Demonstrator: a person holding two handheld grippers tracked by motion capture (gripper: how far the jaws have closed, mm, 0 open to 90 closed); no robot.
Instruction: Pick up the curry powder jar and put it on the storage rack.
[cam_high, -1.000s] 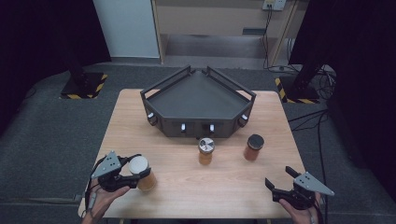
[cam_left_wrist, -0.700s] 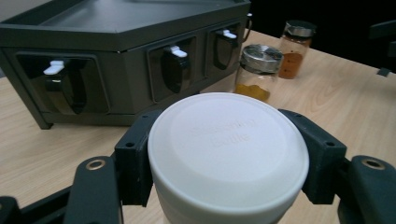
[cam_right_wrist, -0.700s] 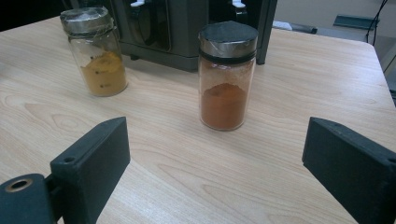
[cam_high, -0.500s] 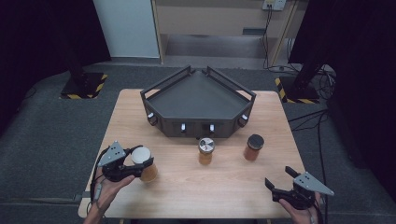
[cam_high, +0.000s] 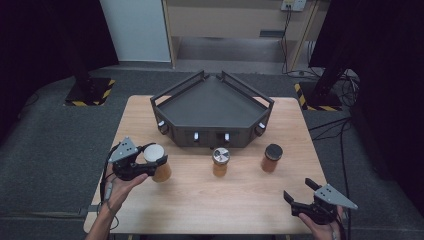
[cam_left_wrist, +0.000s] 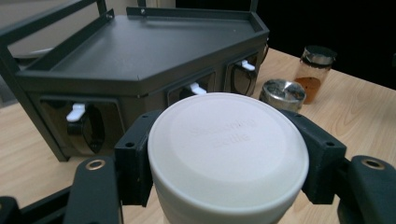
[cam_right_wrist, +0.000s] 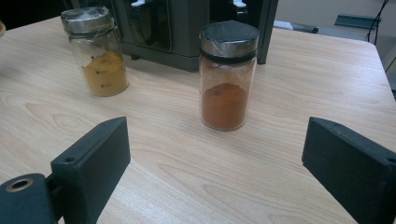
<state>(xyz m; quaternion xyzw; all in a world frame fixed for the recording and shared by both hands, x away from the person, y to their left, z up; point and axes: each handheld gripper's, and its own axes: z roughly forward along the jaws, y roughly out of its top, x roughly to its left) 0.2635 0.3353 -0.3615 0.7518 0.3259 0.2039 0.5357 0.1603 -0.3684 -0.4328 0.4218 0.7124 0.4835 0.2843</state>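
Observation:
My left gripper (cam_high: 155, 162) is shut on a white-lidded spice jar (cam_high: 157, 162) with orange-brown contents, held a little above the left part of the wooden table (cam_high: 175, 210). In the left gripper view the jar's white lid (cam_left_wrist: 229, 144) sits clamped between both black jaws. A silver-lidded jar of yellow spice (cam_high: 220, 161) (cam_right_wrist: 95, 51) and a black-lidded jar of red-orange spice (cam_high: 271, 157) (cam_right_wrist: 227, 74) stand upright in front of the dark corner rack (cam_high: 212, 112). My right gripper (cam_high: 302, 192) rests open near the front right edge, its jaws wide apart, pointing toward the black-lidded jar.
The dark corner rack (cam_left_wrist: 140, 60) has a flat railed top and white knobs (cam_left_wrist: 196, 87) along its front face. Bare wood lies between the jars and the table's front edge. Stands with yellow-black striped bases (cam_high: 90, 92) are on the floor beyond the table.
My left gripper has carried the white-lidded jar up and toward the rack, slightly right. The right gripper and the two standing jars have stayed put.

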